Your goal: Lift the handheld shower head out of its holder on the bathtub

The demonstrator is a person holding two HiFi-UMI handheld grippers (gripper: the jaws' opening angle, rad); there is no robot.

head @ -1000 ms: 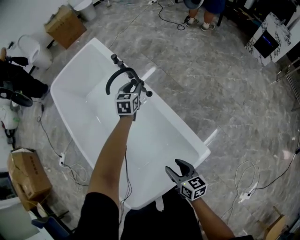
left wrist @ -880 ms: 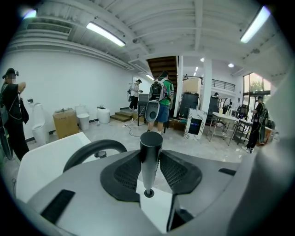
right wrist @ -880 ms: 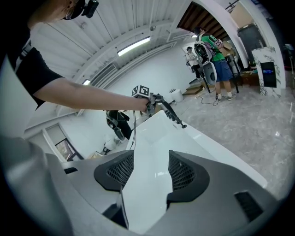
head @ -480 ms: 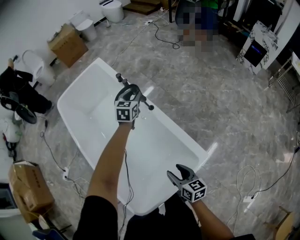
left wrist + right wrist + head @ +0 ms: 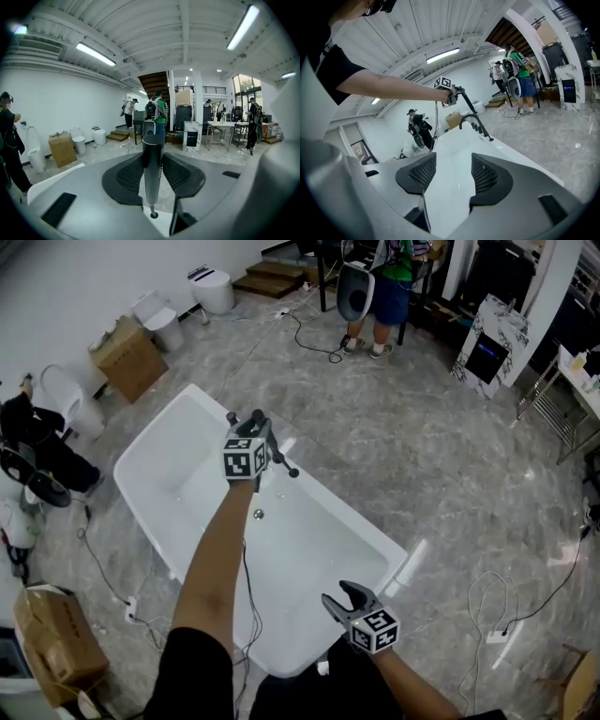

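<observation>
Above the bathtub (image 5: 165,433) rim, the left tool (image 5: 260,424) is clenched on the black shower head (image 5: 152,168), up over the faucet (image 5: 472,123). The right tool (image 5: 452,174) hangs released, empty. Print on the cardboard box (image 5: 127,360) seems too small to read.

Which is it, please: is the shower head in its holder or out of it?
Out: the left gripper is shut on the shower head, and the right gripper view shows it held above the faucet.
</observation>
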